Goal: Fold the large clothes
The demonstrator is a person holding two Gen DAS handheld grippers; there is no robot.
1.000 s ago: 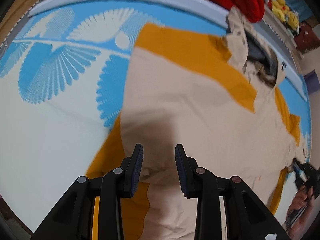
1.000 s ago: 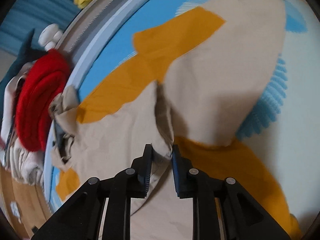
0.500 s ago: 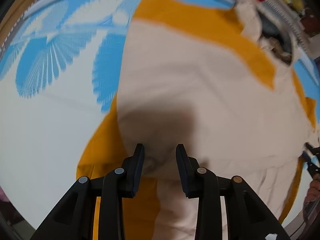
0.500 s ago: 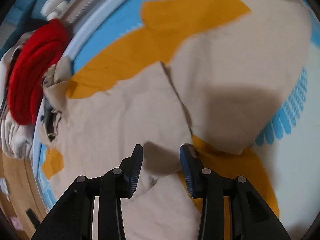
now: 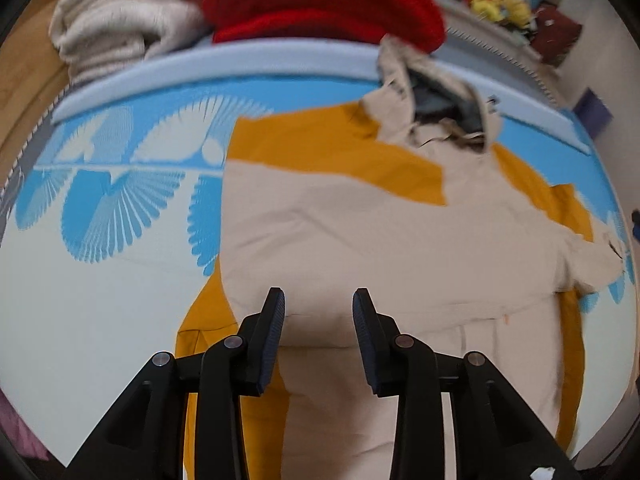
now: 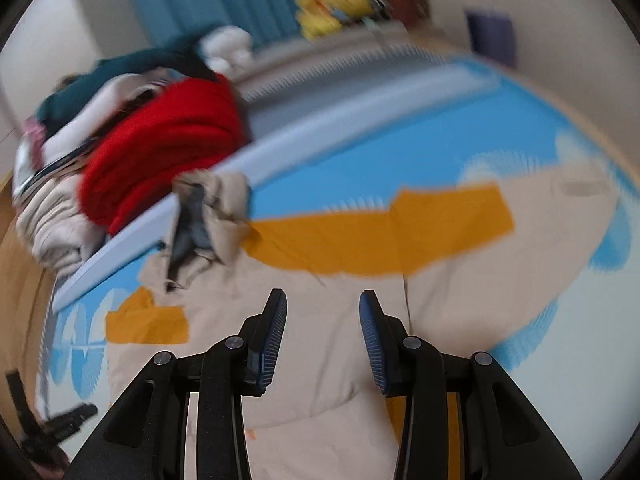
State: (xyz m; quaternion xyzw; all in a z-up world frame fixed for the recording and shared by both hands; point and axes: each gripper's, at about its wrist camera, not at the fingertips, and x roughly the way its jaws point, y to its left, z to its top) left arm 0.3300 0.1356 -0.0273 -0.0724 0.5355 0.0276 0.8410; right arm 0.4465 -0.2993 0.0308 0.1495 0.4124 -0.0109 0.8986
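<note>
Blue-and-white patterned mat (image 5: 120,208) across the floor, its pale blue raised edge (image 5: 224,60) along the upper part of both views. Beyond that edge, upper centre of the left wrist view, a pile of folded laundry: red knit (image 5: 320,0) beside cream knit (image 5: 120,24), presumably set aside as finished or waiting items. Yellow soft toys (image 5: 496,4) at upper right, blurred.

Beige and mustard hooded jacket (image 5: 360,240) spread flat on the mat, filling the centre and right of the left wrist view. Hood (image 5: 440,92) bunched against the raised edge at upper centre, kept out of the fold area. Beige panel laid over the mustard parts, apparently a sleeve or side already brought inward to narrow the garment.

Left gripper (image 5: 318,332) at lower centre, pads parted, nothing between them, poised above the beige cloth. Right gripper (image 6: 322,336) likewise released and empty, lower centre of the right wrist view, above the jacket body. Both clear of the fabric, probably lifted for a fresh grasp at the next fold line. Fold judged partly done.
</note>
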